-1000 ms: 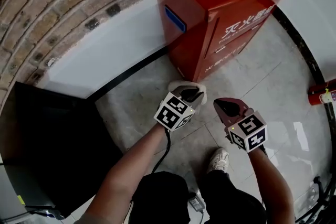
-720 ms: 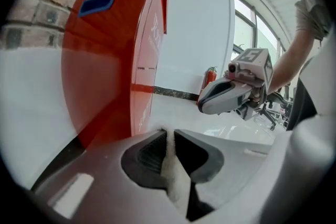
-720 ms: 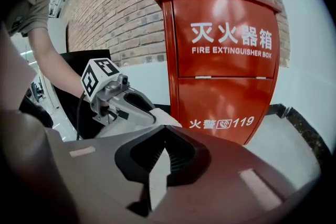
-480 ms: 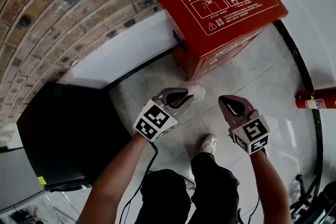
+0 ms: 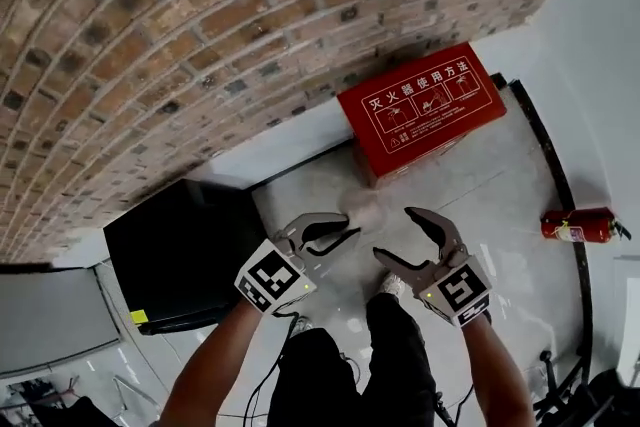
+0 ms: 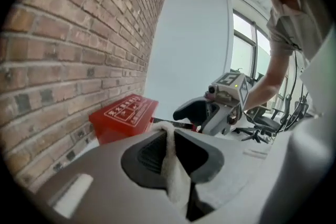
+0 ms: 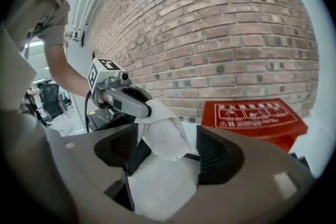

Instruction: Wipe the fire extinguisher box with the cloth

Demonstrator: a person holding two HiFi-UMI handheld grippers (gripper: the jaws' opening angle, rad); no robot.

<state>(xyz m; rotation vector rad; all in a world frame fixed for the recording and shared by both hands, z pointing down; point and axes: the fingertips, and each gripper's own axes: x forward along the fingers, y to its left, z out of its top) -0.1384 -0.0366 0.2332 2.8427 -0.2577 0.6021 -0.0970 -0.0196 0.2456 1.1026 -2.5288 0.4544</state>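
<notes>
My left claw (image 5: 348,237) is clamped on the cloth (image 7: 163,136); my right claw (image 5: 394,233) has just been opening, empty, well apart from the box (image 5: 420,110)

Bright, even daylight on my feeds; the windows (image 6: 244,44) blow out white in the left gripper view. Soft sheen on the floor (image 5: 520,185), shadows faint. The brick wall (image 5: 200,35) bows hard under the wide lens, and both gripper views go black at the corners.
</notes>
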